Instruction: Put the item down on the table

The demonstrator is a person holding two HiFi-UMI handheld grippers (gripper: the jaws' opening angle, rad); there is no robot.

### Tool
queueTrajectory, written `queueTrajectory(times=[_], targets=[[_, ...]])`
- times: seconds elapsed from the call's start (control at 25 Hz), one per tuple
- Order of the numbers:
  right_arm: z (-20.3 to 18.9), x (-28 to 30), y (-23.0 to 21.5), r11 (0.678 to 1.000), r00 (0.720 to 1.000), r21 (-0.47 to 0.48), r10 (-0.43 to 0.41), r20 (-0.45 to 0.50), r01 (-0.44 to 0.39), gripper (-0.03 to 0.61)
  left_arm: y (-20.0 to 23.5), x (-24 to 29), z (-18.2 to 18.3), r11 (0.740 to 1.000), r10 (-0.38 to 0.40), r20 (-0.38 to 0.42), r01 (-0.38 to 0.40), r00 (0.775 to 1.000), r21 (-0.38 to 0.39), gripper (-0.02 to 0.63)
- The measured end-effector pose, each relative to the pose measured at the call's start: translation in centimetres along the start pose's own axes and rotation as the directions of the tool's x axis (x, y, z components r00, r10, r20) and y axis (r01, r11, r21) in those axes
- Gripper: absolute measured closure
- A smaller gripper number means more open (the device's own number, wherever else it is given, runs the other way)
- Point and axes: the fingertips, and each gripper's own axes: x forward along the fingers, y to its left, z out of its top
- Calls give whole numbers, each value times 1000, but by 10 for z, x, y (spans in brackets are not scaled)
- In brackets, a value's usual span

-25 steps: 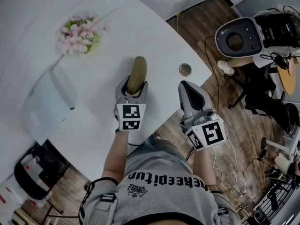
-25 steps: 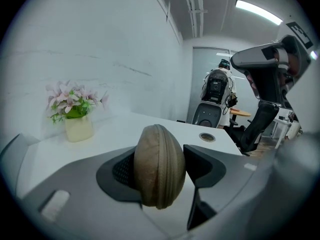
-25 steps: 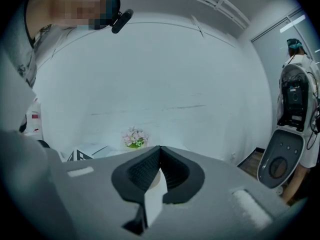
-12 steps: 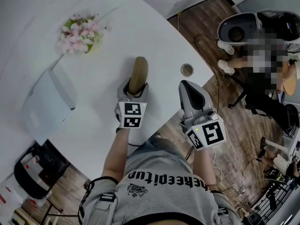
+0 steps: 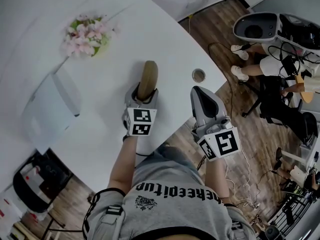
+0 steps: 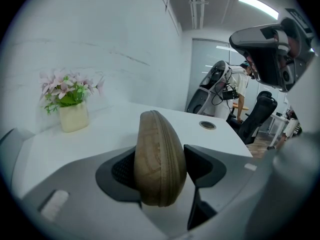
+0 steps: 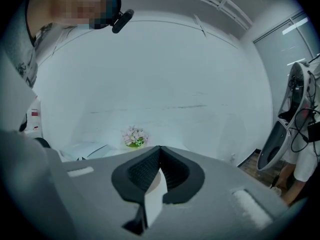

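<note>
Case (image 5: 148,79) clamped in my left gripper (image 5: 142,95) over the table (image 5: 150,34), well apart from the flower pot (image 5: 85,36); my right gripper (image 5: 200,91) has its jaws together, empty.

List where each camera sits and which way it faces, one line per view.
Head view: on the person's head, looking steeply down at the white table; shows forearms, torso, left gripper and right gripper.
Left gripper view: on the left gripper, looking along its jaws, shut on the brown case, across the table.
Right gripper view: on the right gripper, looking past its shut jaws toward the white wall; the person's shirt shows.
Shared: the flower pot shows in all three.
</note>
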Motion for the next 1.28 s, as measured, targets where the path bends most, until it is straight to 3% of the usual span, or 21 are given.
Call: queueTrajectory(times=[0.28,0.72,1.28], targets=[[-2,-10,-2,1000,1000,3,-16,4,16,583,-3,-4,0,998,10,-6,-9,1000,58,311],[6,-28,9,1000,999,-5,16,34,-16,583,-19,-34,14,999,-4,71,1,997,41,306],[16,-53,23,997,994,-22,82,76,-80,583,-25,-97,37,987,139,176,-150,975,53,598]])
